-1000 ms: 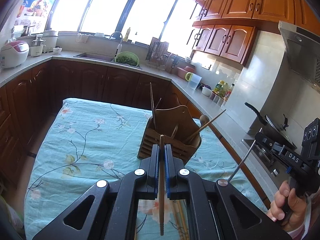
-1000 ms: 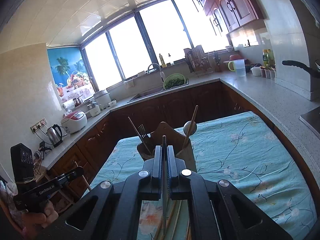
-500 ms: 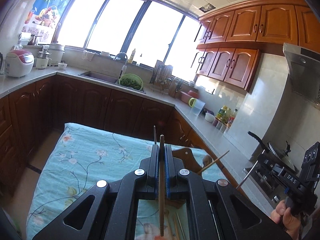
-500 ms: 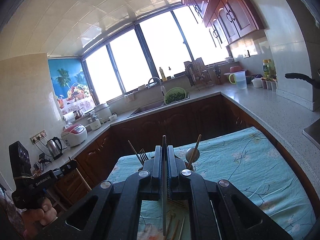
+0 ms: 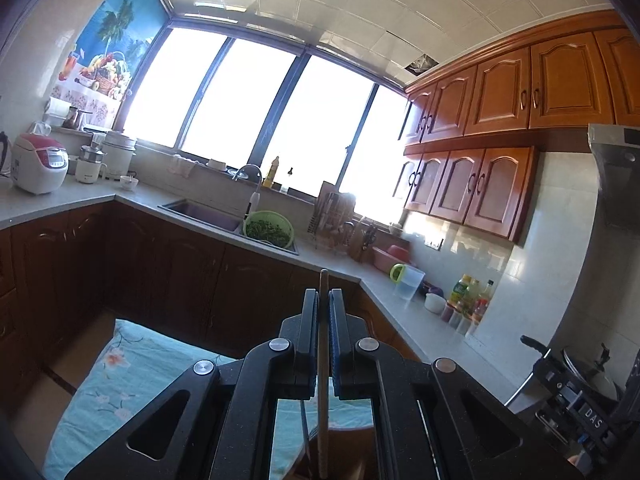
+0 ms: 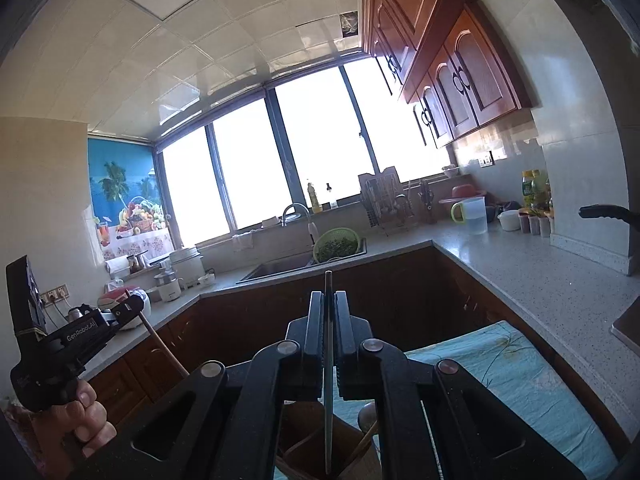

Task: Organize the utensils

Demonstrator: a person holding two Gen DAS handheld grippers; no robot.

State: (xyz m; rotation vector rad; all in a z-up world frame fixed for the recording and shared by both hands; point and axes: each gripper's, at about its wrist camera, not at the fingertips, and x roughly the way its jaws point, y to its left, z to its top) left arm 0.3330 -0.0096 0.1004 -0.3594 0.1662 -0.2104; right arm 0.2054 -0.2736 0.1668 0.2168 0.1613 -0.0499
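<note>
My left gripper (image 5: 323, 300) is shut on a wooden chopstick (image 5: 322, 380) held upright; its lower end hangs over the wooden utensil holder (image 5: 340, 452), mostly hidden under the gripper body. My right gripper (image 6: 329, 304) is shut on a thin grey metal chopstick (image 6: 328, 380), also upright, its lower end above the wooden utensil holder (image 6: 304, 436), where a spoon (image 6: 366, 414) and wooden sticks stand. The left gripper also shows in the right wrist view (image 6: 132, 306), holding its chopstick. The right gripper shows at the lower right of the left wrist view (image 5: 576, 404).
The holder stands on a table with a teal floral cloth (image 5: 120, 384). An L-shaped counter (image 6: 520, 280) carries a sink, a green colander (image 5: 268, 230), a dish rack, a jug (image 6: 474, 214), bottles and a rice cooker (image 5: 38, 162). A pan handle (image 6: 608, 212) juts out at right.
Both grippers have risen and tilted upward with their chopsticks. The holder has dropped from the middle of both views to beneath the gripper bodies.
</note>
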